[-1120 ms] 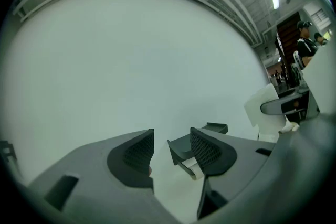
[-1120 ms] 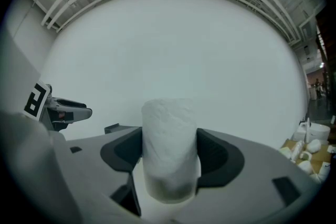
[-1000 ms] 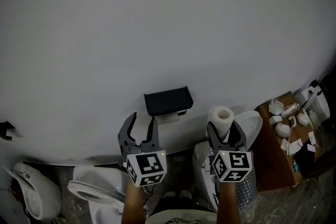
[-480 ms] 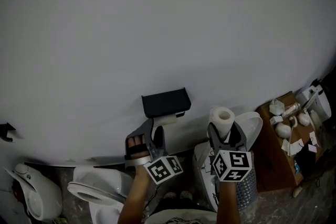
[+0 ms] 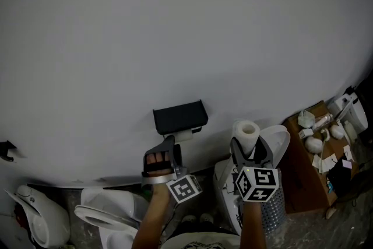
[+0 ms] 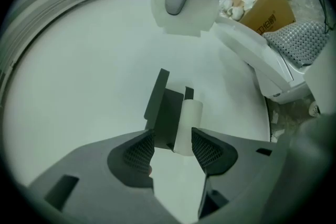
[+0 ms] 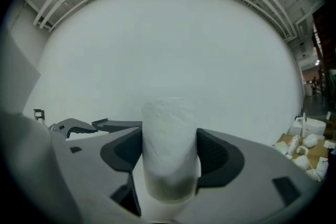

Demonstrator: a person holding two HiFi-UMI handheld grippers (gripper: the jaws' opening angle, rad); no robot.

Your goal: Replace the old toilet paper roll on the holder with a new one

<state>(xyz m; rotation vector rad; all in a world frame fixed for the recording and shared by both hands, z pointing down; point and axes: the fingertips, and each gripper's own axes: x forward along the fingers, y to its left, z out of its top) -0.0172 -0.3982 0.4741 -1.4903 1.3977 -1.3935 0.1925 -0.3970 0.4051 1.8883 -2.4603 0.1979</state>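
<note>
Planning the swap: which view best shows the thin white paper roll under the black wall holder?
Left gripper view: the thin white paper roll is central and large. Head view: small sliver. Right gripper view: none.

The left tongs (image 6: 173,145) and right tongs (image 7: 169,150) are matt grey plastic with broad, curved arms. Their inner pads (image 6: 209,150) are darker and cross-hatched like mesh. Each carries a white cube (image 5: 256,183) printed with black square markers. In the dim head view a pale band (image 5: 155,179), perhaps a strap, crosses the left wrist.
</note>
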